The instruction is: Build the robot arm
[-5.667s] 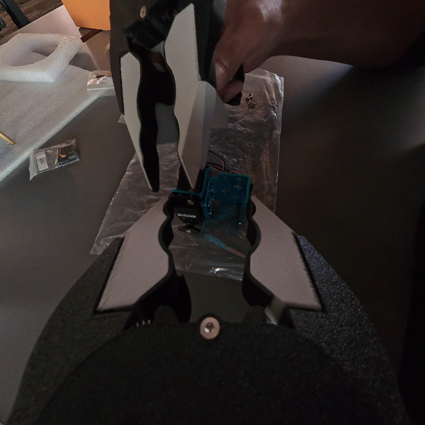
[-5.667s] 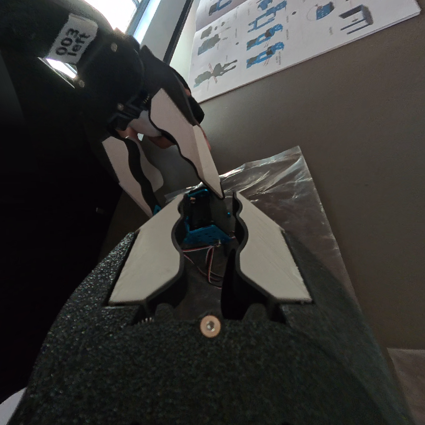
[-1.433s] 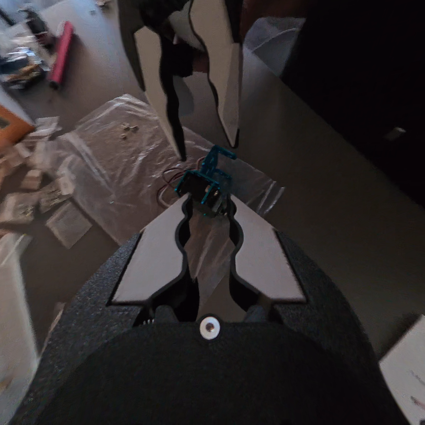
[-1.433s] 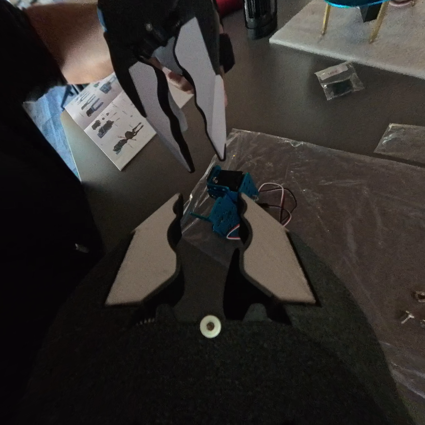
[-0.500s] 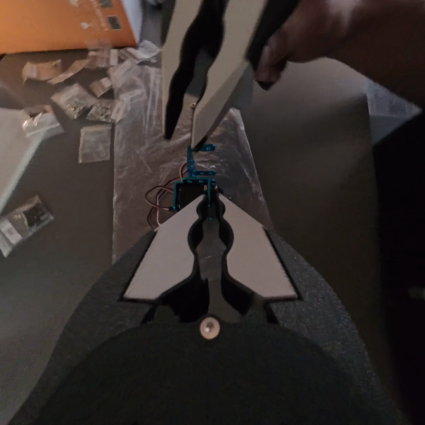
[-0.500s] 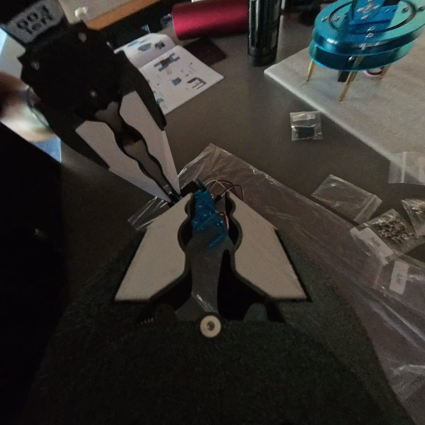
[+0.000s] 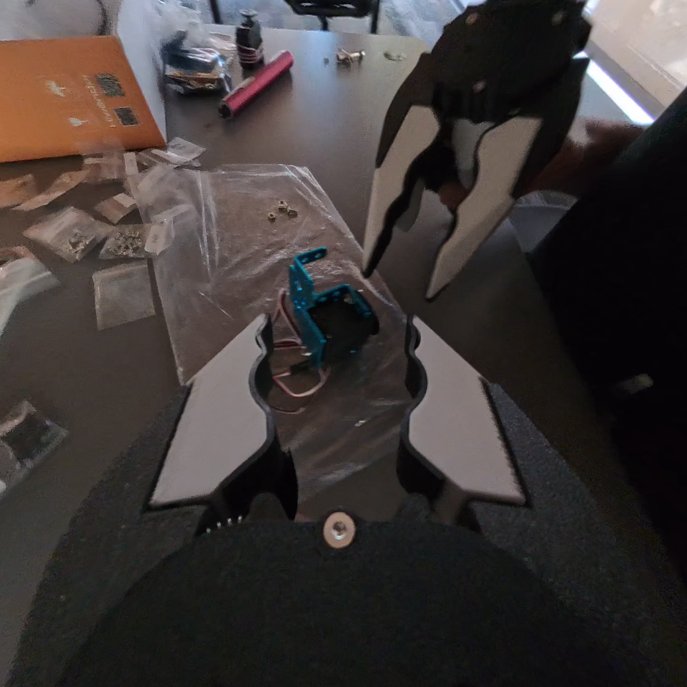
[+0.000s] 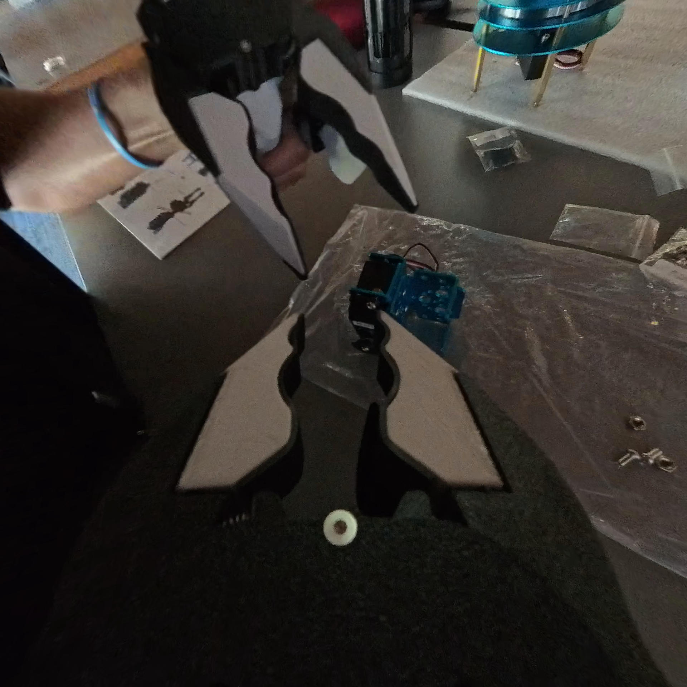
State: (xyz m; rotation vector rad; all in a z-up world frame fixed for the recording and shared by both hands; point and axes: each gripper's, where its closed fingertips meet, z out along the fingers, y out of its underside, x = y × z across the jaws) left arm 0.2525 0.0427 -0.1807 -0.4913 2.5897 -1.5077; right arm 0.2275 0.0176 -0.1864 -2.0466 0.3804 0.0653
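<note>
Blue bracket assembly (image 7: 327,316) with a black servo (image 8: 370,297) mounted in it lies on a clear plastic sheet (image 7: 230,238) spread over the dark table (image 7: 327,111). One bracket arm stands upright. Red, white and dark wires (image 7: 293,379) trail from it across the sheet, toward the left gripper's side.

Left gripper (image 7: 336,327): jaws spread wide, nothing between them. The assembly sits just ahead of the fingertips, apart from both fingers. In the right wrist view the same gripper (image 8: 358,241) hangs above the sheet's near corner, tips pointing down, held by a hand (image 8: 286,163) with a blue band at the wrist.

Right gripper (image 8: 342,319): jaws parted, empty. Its right fingertip overlaps the servo in the picture; contact cannot be confirmed from this angle, likely just in front of it. In the left wrist view this gripper (image 7: 399,282) hovers beyond and to the right of the assembly, tips clear of the sheet.

Surroundings: small loose nuts (image 7: 281,210) on the sheet farther out; small bags of hardware (image 7: 85,238) to the left; orange box (image 7: 70,100); red cylinder (image 7: 256,83); printed instruction sheet (image 8: 167,212); round blue platform on brass legs (image 8: 539,22) standing on a pale board.
</note>
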